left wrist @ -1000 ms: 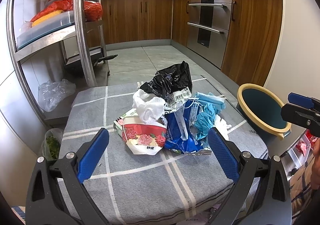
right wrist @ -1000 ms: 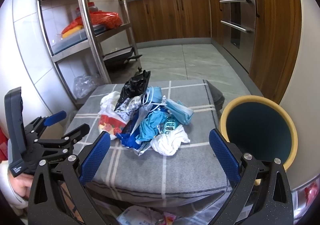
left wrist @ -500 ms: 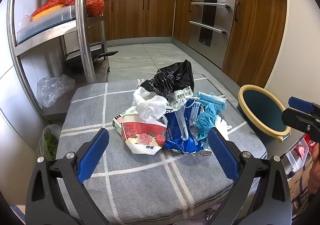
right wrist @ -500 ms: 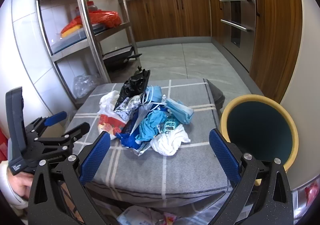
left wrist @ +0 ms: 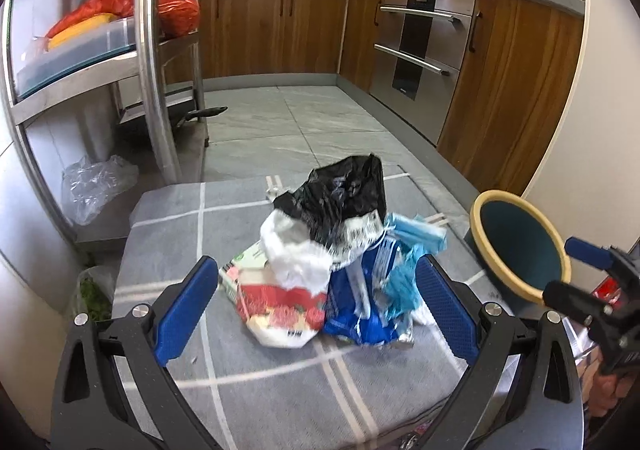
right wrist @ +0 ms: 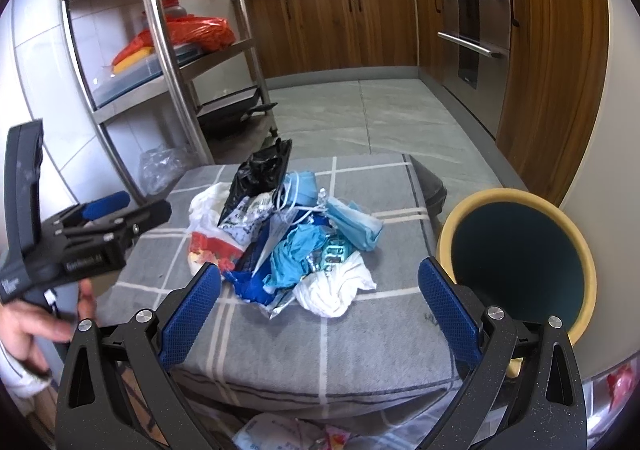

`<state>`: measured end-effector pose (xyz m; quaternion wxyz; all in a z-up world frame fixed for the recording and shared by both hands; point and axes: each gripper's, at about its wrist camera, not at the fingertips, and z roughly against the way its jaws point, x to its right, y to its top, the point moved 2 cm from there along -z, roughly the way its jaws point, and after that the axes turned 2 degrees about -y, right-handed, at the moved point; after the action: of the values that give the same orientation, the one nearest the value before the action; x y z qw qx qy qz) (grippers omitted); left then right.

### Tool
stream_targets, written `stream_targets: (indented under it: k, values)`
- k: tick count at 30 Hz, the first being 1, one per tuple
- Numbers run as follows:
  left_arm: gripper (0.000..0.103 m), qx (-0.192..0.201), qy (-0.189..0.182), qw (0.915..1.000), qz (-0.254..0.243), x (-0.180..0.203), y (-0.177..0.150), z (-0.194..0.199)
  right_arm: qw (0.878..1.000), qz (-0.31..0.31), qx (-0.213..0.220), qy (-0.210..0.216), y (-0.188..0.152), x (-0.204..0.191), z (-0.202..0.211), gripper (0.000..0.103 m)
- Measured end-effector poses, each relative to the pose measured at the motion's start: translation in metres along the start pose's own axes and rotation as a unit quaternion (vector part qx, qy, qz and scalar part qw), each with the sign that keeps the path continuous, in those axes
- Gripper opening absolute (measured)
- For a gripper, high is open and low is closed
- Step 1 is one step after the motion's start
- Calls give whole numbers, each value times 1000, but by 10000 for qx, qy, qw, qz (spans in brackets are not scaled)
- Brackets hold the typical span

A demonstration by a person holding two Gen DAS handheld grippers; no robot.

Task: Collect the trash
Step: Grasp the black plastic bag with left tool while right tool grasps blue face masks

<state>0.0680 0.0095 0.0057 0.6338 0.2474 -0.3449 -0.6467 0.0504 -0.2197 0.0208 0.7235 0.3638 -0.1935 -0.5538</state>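
A heap of trash [left wrist: 336, 270] sits in the middle of a grey checked cushion [left wrist: 260, 382], straight ahead of both hand-held grippers. On top of the heap is a black plastic bag [left wrist: 344, 193], with a white bag [left wrist: 292, 250] under it, a red-flowered packet [left wrist: 280, 314] at the near left, a blue wrapper [left wrist: 356, 314] beside that, and light blue face masks [right wrist: 352, 221] and a white wad [right wrist: 332, 290] on the far right side.

The left hand-held gripper [left wrist: 316, 306] has its jaws wide, nothing between them, and the heap fills the gap in its view. The right hand-held gripper [right wrist: 320, 302] is spread just as wide and empty, short of the heap's near edge.

Just right of the cushion, beyond the right hand-held gripper's right finger, stands a round bin [right wrist: 444, 246] with a cream rim and a dark teal inside. To the left rises a steel shelf rack [right wrist: 160, 33] carrying red bags [right wrist: 196, 31]. Wooden kitchen cabinets [right wrist: 340, 25] line the far wall.
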Motion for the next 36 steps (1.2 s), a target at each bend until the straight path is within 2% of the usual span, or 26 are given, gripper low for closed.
stream_targets:
  k: [2, 9, 13, 14, 18, 20, 22, 27, 30, 32, 36]
  values:
    - [96, -168, -182, 9997, 9, 2, 12, -8, 10000, -60, -17, 5, 6, 3, -3, 98]
    - [87, -444, -355, 9980, -294, 13, 39, -37, 9996, -253, -145, -29, 28, 20, -20, 98]
    - [75, -748, -430, 9960, -251, 12, 51, -68, 9994, -256, -223, 53, 44, 30, -35, 98]
    - [71, -815, -432, 9955, -221, 11, 53, -73, 9994, -250, -238, 72, 47, 31, -39, 96]
    - [68, -1180, -406, 9922, -26, 5, 57, -102, 9986, -190, -463, 182, 57, 38, -68, 89]
    - [65, -1355, -406, 9899, 29, 2, 56, -114, 9980, -150, -582, 195, 59, 41, -82, 78]
    - [63, -1514, -409, 9876, 51, 1, 55, -125, 9967, -128, -765, 254, 60, 44, -97, 73]
    - [58, -1780, -423, 9831, 104, -3, 50, -141, 9921, -28, -1201, 351, 54, 45, -137, 73]
    - [49, -1874, -476, 9811, 99, -4, 48, -147, 9898, -31, -1375, 368, 49, 45, -158, 69]
    - [30, -1950, -519, 9793, 131, -4, 45, -149, 9883, -26, -1480, 360, 45, 46, -170, 64]
    - [18, -1991, -637, 9778, 153, -4, 43, -148, 9846, -55, -1717, 335, 34, 50, -189, 51]
